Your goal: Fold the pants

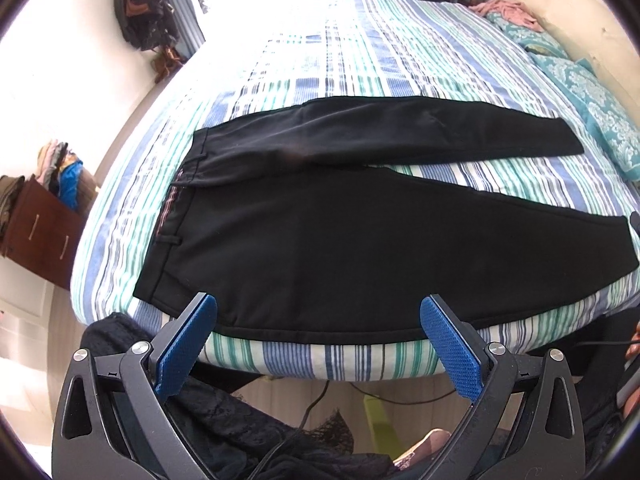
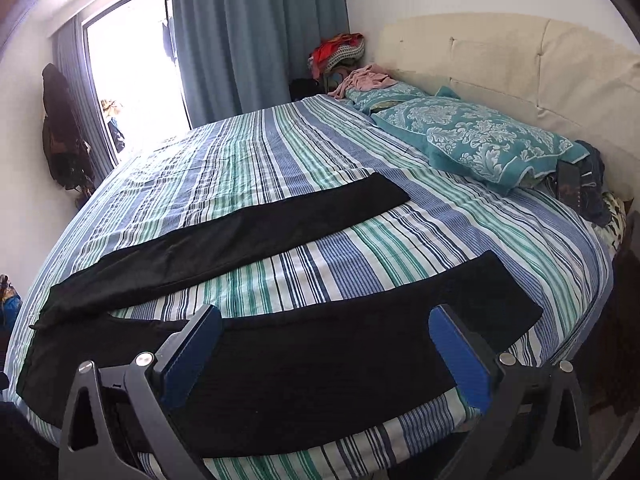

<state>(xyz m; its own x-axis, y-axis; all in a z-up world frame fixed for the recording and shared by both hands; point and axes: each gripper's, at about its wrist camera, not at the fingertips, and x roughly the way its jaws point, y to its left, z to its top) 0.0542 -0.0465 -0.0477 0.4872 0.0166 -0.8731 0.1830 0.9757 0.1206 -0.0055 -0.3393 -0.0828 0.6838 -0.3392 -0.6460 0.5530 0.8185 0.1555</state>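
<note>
Because folding starts from a flat garment, the black pants (image 1: 304, 216) lie spread on the striped bedsheet (image 1: 360, 60), waistband (image 1: 172, 204) toward the left side of the bed and both legs running toward the pillows. The far leg (image 2: 240, 236) and the near leg (image 2: 360, 340) diverge, a wedge of bare sheet showing between them, so the likely first fold is one leg laid over the other. The near leg runs along the bed's front edge, within easy reach of both tools.

Left gripper (image 1: 318, 312): jaws wide apart, holding nothing, poised just off the bed edge in line with the seat and upper thigh of the near leg; its blue pads (image 1: 188, 344) do not touch the cloth. Right gripper (image 2: 325, 332): jaws likewise spread and empty, hovering over the lower part of the near leg. Whether its fingers graze the fabric cannot be told from this view.

Spaced along one leg, the two tools appear placed to pinch its outer edge at two stations, which would keep the cloth taut and straight when lifted. Teal patterned pillows (image 2: 492, 144) sit by the headboard (image 2: 520, 64), well apart from the hems.
</note>
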